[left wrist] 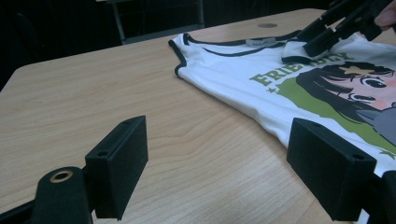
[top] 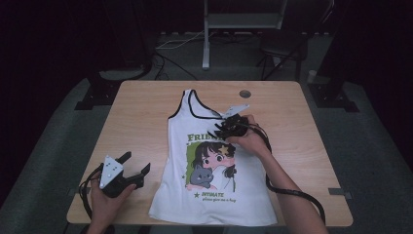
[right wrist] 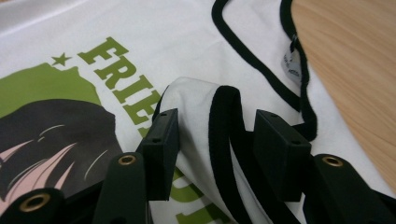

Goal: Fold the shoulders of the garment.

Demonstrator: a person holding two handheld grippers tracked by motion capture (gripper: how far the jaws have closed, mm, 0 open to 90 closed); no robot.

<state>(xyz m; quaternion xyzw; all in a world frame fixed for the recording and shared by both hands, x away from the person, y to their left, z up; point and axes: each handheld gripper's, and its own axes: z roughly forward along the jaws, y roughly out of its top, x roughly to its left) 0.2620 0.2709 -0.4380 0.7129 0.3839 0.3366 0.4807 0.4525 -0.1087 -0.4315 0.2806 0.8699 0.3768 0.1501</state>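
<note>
Fabric sits bunched between the jaws of my right gripper [right wrist: 212, 149]: a fold of the white tank top [top: 214, 165], taken at the shoulder strap [right wrist: 224, 140] with its black trim running up between the two pads. Those jaws stand on either side of the fold with some gap left, so I judge them closing on it but cannot tell whether they pinch it firmly. The top lies flat in the middle of the table [top: 146, 112], print up, neck toward the far edge, with that one strap turned over onto the green lettering. My left gripper [top: 130, 171] hovers over bare wood just beside the top's lower left side, jaws spread wide and holding nothing. The risk, as I see it, is a shallow bite: if I pull with only the trim caught, the strap may slip out and flop back. A second worry is catching both layers of cloth, which would drag the whole top across the smooth wood instead of folding it. With my left jaws pinning nothing, the hem is free to slide and wrinkle.
</note>
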